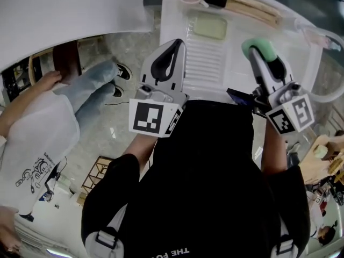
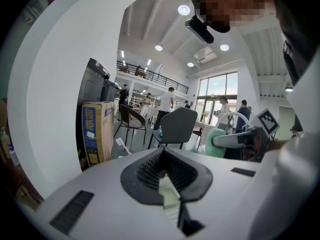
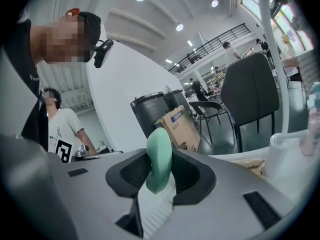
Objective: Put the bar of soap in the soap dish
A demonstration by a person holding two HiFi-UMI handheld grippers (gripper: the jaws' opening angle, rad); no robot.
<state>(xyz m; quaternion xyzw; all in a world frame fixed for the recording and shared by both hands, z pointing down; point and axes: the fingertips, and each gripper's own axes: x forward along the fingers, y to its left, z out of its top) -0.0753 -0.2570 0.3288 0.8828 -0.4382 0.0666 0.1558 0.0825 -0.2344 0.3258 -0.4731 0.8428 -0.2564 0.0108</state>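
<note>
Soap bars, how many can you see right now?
1: the green soap, gripped in the right tongs above the white counter. More may be hidden behind the person.

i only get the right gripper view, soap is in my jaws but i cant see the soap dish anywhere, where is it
Observer: In the head view the soap dish sits at the far end of the ribbed drainboard, ahead and to the left of the right hand-held gripper, which is shut on the bar of soap.
Operator: anything in the dish already
Observer: No, it is a pale green tray and looks empty.
Operator: what about the other gripper, holding anything
Observer: No. The left hand-held gripper has its jaws together on nothing, at the near left edge of the drainboard.
</note>
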